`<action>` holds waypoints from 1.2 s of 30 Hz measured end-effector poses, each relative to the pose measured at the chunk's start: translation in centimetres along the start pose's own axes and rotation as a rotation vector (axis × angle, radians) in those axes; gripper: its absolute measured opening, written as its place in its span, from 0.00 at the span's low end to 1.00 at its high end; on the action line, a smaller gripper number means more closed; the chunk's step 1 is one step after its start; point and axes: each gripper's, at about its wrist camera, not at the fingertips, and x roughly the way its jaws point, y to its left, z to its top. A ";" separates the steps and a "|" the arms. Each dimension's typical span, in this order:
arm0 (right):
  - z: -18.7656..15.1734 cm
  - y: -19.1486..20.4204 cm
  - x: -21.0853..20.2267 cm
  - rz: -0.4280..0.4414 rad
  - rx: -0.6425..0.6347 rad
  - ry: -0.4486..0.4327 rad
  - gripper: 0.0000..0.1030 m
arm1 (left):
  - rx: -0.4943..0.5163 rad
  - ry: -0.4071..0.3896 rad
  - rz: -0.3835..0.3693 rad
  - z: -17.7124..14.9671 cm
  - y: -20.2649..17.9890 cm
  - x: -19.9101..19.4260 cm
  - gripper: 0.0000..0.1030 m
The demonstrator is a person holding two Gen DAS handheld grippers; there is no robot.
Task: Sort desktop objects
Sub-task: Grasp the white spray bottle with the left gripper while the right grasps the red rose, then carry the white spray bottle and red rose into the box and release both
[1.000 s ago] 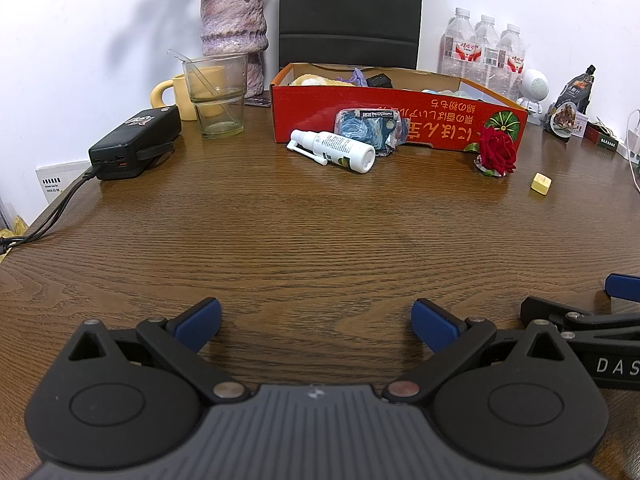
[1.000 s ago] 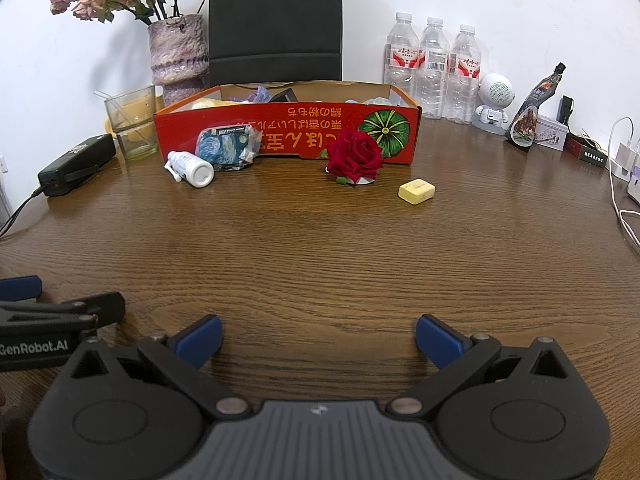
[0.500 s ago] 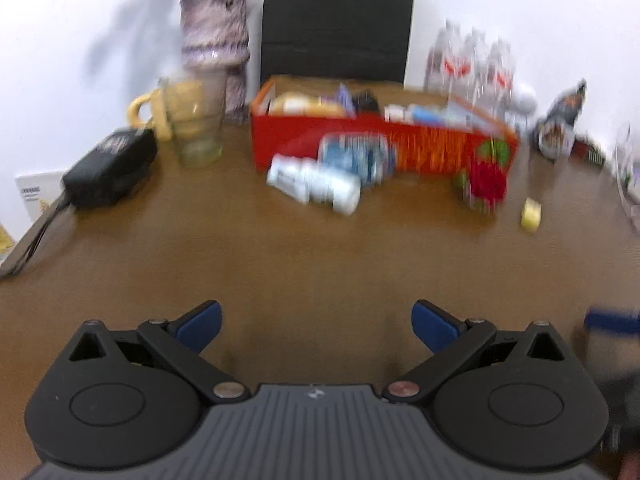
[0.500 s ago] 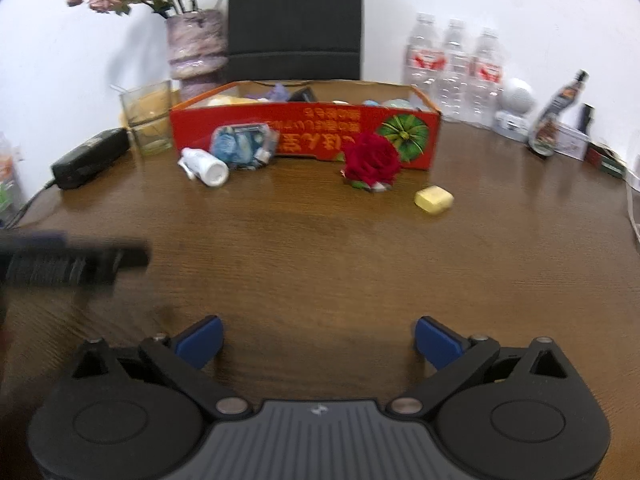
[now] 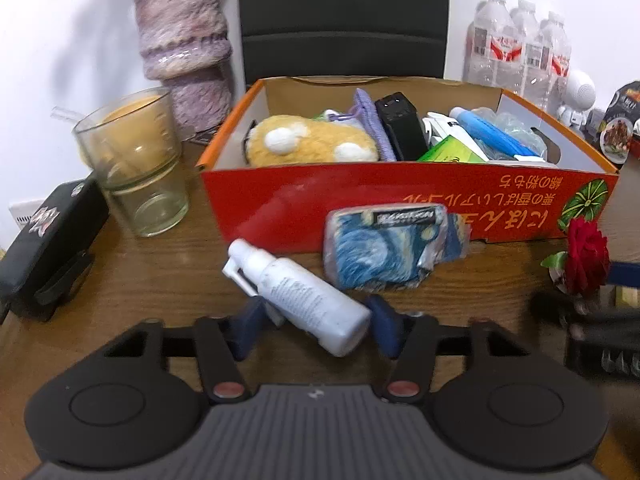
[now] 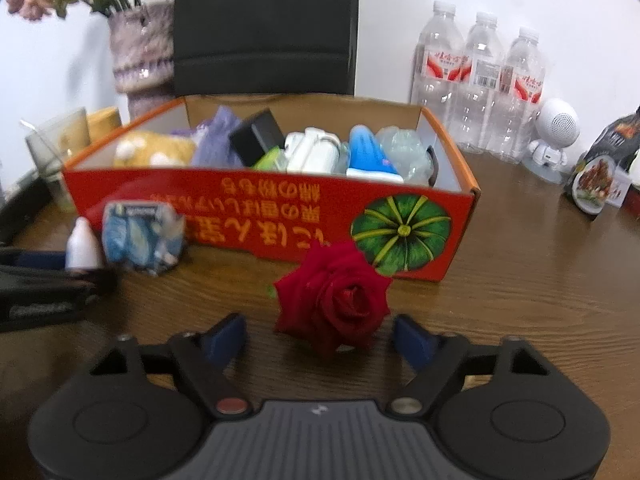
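A white spray bottle point(image 5: 298, 295) lies on the wooden table between the blue fingertips of my left gripper point(image 5: 316, 326); the jaws stand around it, partly closed, and contact is unclear. A blue patterned packet point(image 5: 390, 246) leans on the red cardboard box point(image 5: 400, 204), which holds several items. A red rose point(image 6: 334, 300) lies between the open jaws of my right gripper point(image 6: 320, 338), apart from both fingertips. The rose also shows in the left wrist view point(image 5: 586, 260), and the bottle in the right wrist view point(image 6: 82, 246).
A glass cup point(image 5: 134, 168), a purple vase point(image 5: 184, 44) and a black device point(image 5: 48, 240) stand at the left. Water bottles point(image 6: 480, 84), a white robot figure point(image 6: 554, 136) and a snack bag point(image 6: 600, 176) stand at the right. A black chair is behind the box.
Both grippers have moved forward toward the box. The left now straddles the spray bottle with narrower jaws; the right now straddles the rose.
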 end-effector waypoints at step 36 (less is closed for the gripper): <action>11.9 -3.5 -11.2 0.114 0.076 -0.288 0.50 | -0.087 -0.206 -0.219 12.3 2.6 -7.2 0.27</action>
